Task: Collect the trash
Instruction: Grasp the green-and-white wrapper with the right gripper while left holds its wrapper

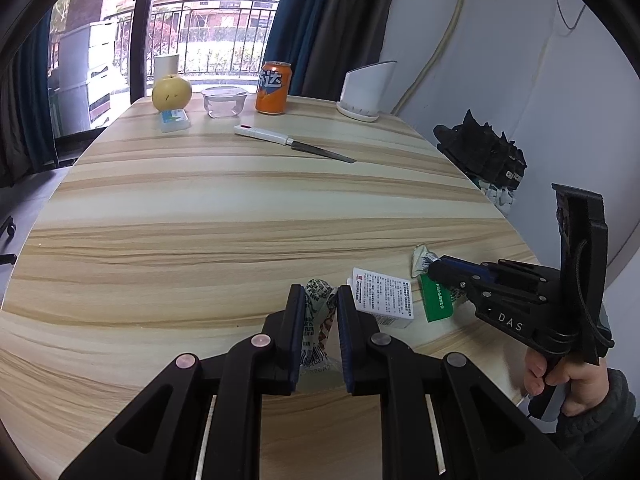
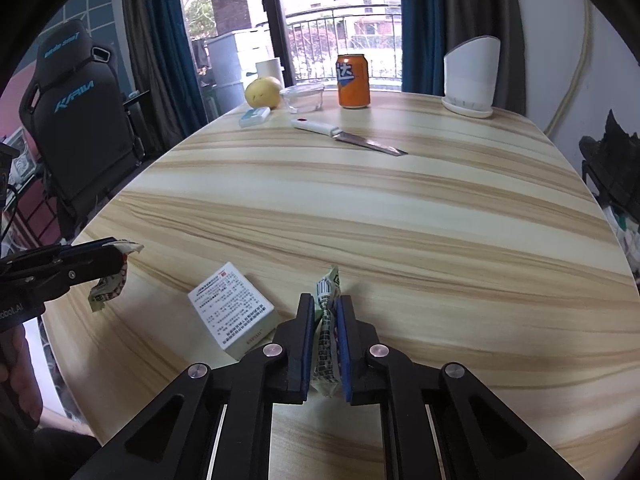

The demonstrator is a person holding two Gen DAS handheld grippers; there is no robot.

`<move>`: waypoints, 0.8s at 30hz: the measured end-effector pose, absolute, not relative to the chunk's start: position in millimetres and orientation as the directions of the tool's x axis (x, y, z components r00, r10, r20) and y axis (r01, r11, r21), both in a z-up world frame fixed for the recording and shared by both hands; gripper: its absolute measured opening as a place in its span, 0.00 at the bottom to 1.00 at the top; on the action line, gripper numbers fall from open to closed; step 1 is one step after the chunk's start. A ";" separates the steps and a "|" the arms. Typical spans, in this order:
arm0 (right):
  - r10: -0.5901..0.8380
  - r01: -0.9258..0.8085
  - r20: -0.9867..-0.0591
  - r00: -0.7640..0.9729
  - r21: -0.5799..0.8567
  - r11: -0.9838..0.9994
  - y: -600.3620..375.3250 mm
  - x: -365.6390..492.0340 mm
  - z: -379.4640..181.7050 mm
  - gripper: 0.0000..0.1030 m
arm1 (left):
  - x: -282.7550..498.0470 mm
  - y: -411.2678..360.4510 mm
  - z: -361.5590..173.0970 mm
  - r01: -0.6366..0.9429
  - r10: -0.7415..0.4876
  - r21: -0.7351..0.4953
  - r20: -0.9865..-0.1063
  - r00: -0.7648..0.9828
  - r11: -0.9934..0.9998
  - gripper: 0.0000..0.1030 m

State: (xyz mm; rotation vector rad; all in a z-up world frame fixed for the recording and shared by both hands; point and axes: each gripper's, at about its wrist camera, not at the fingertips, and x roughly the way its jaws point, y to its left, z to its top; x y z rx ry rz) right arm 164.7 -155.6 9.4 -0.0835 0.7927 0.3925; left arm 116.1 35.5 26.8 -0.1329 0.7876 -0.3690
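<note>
Over the pale striped wooden table [image 1: 240, 216], the left gripper [image 1: 319, 304] clamps a crumpled printed plastic wrapper [image 1: 318, 312] between its black, blue-padded fingers [image 1: 296, 320]. To its right, a white printed cardboard box [image 1: 382, 300] lies beside a green packet [image 1: 438, 298], and the right gripper [image 1: 434, 266], held by a hand [image 1: 560, 388], pinches a crinkled silvery wrapper [image 1: 422, 260]. Far back stand a yellow apple [image 1: 171, 92], a clear glass container [image 1: 223, 101], an orange soda can [image 1: 274, 87] and a white-handled knife [image 1: 292, 143].

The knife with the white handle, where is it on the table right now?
The knife lies flat near the far end of the table in both views, just in front of the orange can and the clear bowl, its blade pointing right.
</note>
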 end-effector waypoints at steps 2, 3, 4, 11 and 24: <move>0.317 -0.377 -0.704 0.636 0.076 0.923 -156.4 162.5 10.3 0.08 | 115.3 35.0 27.7 0.277 -0.374 -0.252 -0.665 0.647 0.927 0.11; 0.313 -0.371 -0.696 0.646 0.072 0.926 -157.7 160.9 11.9 0.08 | 114.7 35.0 28.3 0.278 -0.374 -0.251 -0.664 0.648 0.927 0.11; 0.311 -0.366 -0.690 0.654 0.072 0.928 -159.0 159.4 13.6 0.08 | 113.9 35.9 28.3 0.277 -0.374 -0.251 -0.663 0.649 0.927 0.11; 0.346 -0.361 -0.665 0.661 0.123 0.925 -166.4 158.1 23.3 0.08 | 114.4 36.3 28.8 0.280 -0.377 -0.253 -0.661 0.649 0.926 0.11; 0.365 -0.382 -0.710 0.603 0.145 0.913 -158.8 165.1 5.5 0.09 | 117.3 37.7 26.7 0.278 -0.380 -0.260 -0.664 0.644 0.925 0.11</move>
